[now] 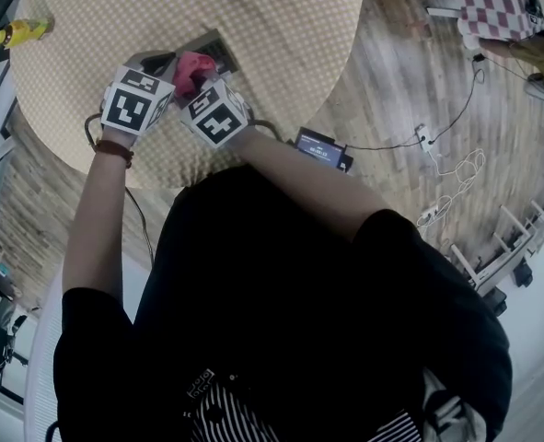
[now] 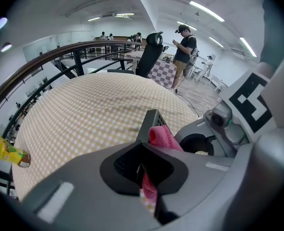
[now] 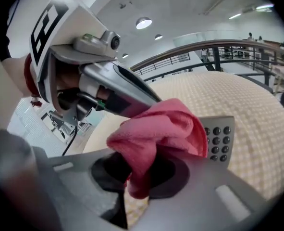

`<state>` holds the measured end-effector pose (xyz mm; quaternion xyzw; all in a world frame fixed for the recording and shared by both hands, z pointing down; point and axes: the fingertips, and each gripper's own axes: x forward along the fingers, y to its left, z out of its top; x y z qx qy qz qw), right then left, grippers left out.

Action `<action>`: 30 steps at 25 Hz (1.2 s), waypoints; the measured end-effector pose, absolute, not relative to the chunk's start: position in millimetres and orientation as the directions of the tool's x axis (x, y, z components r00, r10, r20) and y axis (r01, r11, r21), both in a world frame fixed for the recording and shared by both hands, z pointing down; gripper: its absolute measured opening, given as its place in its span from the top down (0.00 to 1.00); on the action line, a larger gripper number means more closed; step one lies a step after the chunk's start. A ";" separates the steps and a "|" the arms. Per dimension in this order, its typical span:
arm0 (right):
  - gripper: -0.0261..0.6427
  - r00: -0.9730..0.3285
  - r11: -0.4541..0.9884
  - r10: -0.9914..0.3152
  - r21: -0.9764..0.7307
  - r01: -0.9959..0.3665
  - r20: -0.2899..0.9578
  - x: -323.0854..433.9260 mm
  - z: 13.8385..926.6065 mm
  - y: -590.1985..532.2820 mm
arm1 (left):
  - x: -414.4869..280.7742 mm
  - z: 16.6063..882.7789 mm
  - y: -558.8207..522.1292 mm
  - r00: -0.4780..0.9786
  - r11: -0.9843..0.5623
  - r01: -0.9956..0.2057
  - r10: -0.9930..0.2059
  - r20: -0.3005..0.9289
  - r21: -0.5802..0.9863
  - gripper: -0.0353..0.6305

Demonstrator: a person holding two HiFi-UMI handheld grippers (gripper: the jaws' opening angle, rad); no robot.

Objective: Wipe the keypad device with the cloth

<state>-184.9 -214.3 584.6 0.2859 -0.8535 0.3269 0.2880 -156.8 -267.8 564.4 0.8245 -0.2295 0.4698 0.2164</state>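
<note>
right gripper [image 3: 137, 177] is pinching cloth [image 3: 161, 129] | keypad device [image 3: 219, 139] touching it at 2 o'clock | left gripper [image 2: 144, 172] is clamping the device's edge

loc: open-plan ofc/lab | ceil. strip lights [image 2: 206, 11] | railing [image 2: 79, 44] | desk chair [image 2: 149, 52]

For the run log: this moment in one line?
left tool: holds keypad device | right tool: holds cloth | cloth on keypad device
</note>
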 end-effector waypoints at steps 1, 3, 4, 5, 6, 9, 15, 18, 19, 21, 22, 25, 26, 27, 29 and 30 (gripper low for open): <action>0.85 -0.670 0.617 -0.311 -0.393 -0.682 0.674 -183.7 587.0 -214.6 | -156.6 564.9 -268.6 0.456 -0.799 -0.585 -0.180 0.871 0.141 0.97; 0.85 -0.671 0.607 -0.330 -0.395 -0.690 0.664 -184.2 591.5 -214.8 | -158.6 565.5 -269.9 0.461 -0.792 -0.594 -0.189 0.867 0.143 0.97; 0.85 -0.671 0.603 -0.327 -0.400 -0.690 0.666 -184.6 594.8 -212.0 | -160.0 565.6 -269.4 0.461 -0.789 -0.597 -0.191 0.866 0.144 0.97; 0.85 -0.671 0.601 -0.315 -0.407 -0.688 0.671 -184.2 599.6 -207.0 | -161.0 565.7 -268.1 0.461 -0.788 -0.599 -0.191 0.867 0.145 0.97; 0.85 -0.673 0.601 -0.299 -0.414 -0.684 0.677 -182.8 605.4 -200.7 | -161.4 565.6 -266.5 0.461 -0.788 -0.598 -0.188 0.867 0.148 0.97; 0.85 -0.667 0.621 -0.252 -0.412 -0.667 0.701 -177.2 618.1 -183.6 | -160.1 563.9 -263.6 0.468 -0.789 -0.594 -0.179 0.866 0.158 0.97; 0.85 -0.625 0.676 -0.206 -0.353 -0.647 0.753 -176.0 633.8 -166.7 | -164.5 562.4 -262.6 0.472 -0.784 -0.601 -0.195 0.860 0.152 0.97; 0.85 -0.613 0.679 -0.160 -0.364 -0.637 0.773 -176.2 635.8 -161.3 | -167.1 563.1 -262.9 0.474 -0.768 -0.623 -0.218 0.853 0.149 0.97; 0.85 -0.615 0.687 -0.155 -0.362 -0.630 0.773 -176.4 631.6 -161.2 | -168.3 562.9 -263.9 0.478 -0.755 -0.638 -0.236 0.846 0.150 0.97; 0.85 -0.626 0.702 -0.166 -0.354 -0.618 0.762 -177.4 616.7 -162.5 | -175.0 558.5 -268.8 0.488 -0.707 -0.692 -0.307 0.817 0.148 0.97; 0.85 -0.634 0.706 -0.177 -0.352 -0.615 0.753 -178.7 607.6 -163.7 | -181.5 552.5 -273.2 0.495 -0.667 -0.730 -0.361 0.791 0.152 0.97; 0.85 -0.667 0.703 -0.212 -0.362 -0.611 0.714 -182.6 577.4 -167.7 | -203.6 520.1 -283.3 0.514 -0.502 -0.831 -0.527 0.677 0.241 0.97; 0.85 -0.680 0.694 -0.225 -0.375 -0.615 0.698 -180.5 567.0 -169.5 | -207.5 507.6 -283.6 0.522 -0.451 -0.844 -0.571 0.634 0.290 0.97; 0.85 -0.689 0.683 -0.242 -0.384 -0.621 0.683 -176.0 556.7 -172.1 | -210.0 495.8 -282.0 0.528 -0.408 -0.849 -0.608 0.594 0.336 0.96; 0.85 -0.694 0.676 -0.278 -0.377 -0.633 0.664 -165.1 536.4 -177.7 | -216.3 475.5 -272.1 0.533 -0.362 -0.844 -0.654 0.537 0.396 0.96; 0.85 -0.696 0.679 -0.294 -0.369 -0.635 0.656 -160.5 525.8 -180.6 | -220.3 465.8 -265.5 0.534 -0.355 -0.841 -0.667 0.519 0.408 0.96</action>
